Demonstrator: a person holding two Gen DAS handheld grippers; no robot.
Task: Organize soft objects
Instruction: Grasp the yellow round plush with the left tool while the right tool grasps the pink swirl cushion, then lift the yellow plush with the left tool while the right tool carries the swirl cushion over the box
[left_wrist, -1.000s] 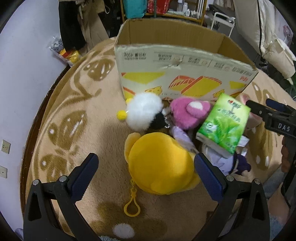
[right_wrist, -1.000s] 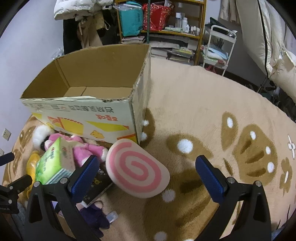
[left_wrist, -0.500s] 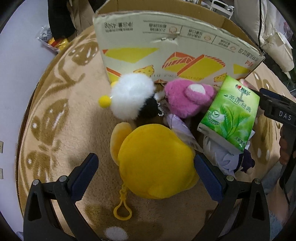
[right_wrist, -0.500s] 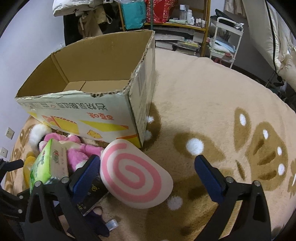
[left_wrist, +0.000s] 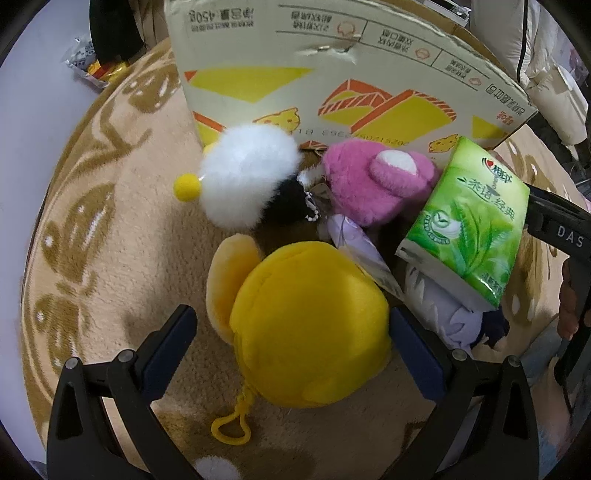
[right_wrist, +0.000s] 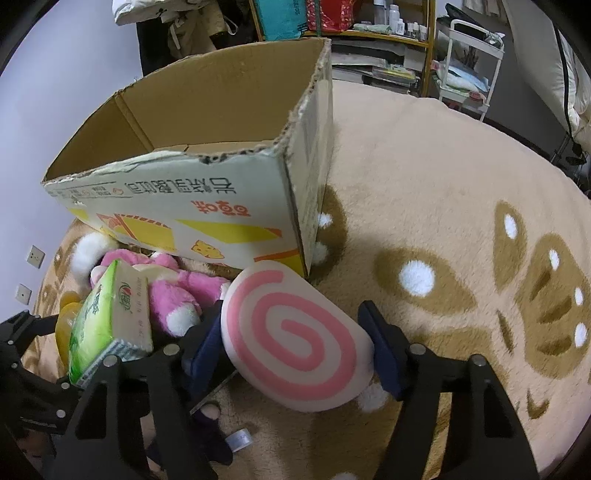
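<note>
A yellow plush lies on the rug between the open fingers of my left gripper. Behind it lie a white pom-pom plush, a pink plush and a green tissue pack, in front of the open cardboard box. In the right wrist view a pink-and-white swirl cushion sits between the open fingers of my right gripper, by the box corner. The pink plush and the tissue pack show at the left.
A purple doll lies under the tissue pack. A small tape roll lies on the beige patterned rug. Shelves and a cart stand at the back. Snack packets lie by the wall.
Both grippers have moved forward and down. The yellow plush now sits between the left fingers and the swirl cushion between the right fingers. The box looms closer.
</note>
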